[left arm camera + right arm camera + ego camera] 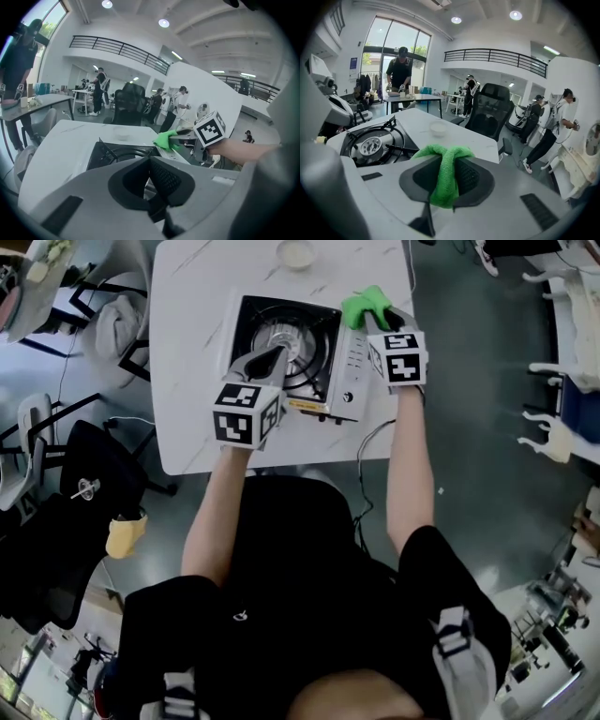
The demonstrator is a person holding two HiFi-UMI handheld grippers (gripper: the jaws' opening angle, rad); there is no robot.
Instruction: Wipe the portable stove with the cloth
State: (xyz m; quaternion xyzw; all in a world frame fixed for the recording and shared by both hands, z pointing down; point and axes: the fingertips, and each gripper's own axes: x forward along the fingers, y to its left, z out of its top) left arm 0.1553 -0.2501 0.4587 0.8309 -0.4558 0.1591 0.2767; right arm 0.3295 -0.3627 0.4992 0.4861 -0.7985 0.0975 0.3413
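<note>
The portable stove (281,348) sits in the middle of the white table (192,352), with a black top, a round burner and a silver control panel on its right. My right gripper (367,322) is shut on the green cloth (366,306) at the far right corner of the stove. In the right gripper view the cloth (446,178) hangs bunched between the jaws of that gripper (449,164), with the burner (370,146) to the left. My left gripper (277,354) hovers over the burner, shut and empty. The left gripper view shows the left gripper (150,164), the stove (112,152) and the cloth (165,139).
A small white bowl (297,253) stands at the table's far edge, also seen beyond the stove as the bowl (439,127). A black cable (367,442) runs off the front right table edge. Office chairs (56,484) stand to the left of the table. People move about in the background.
</note>
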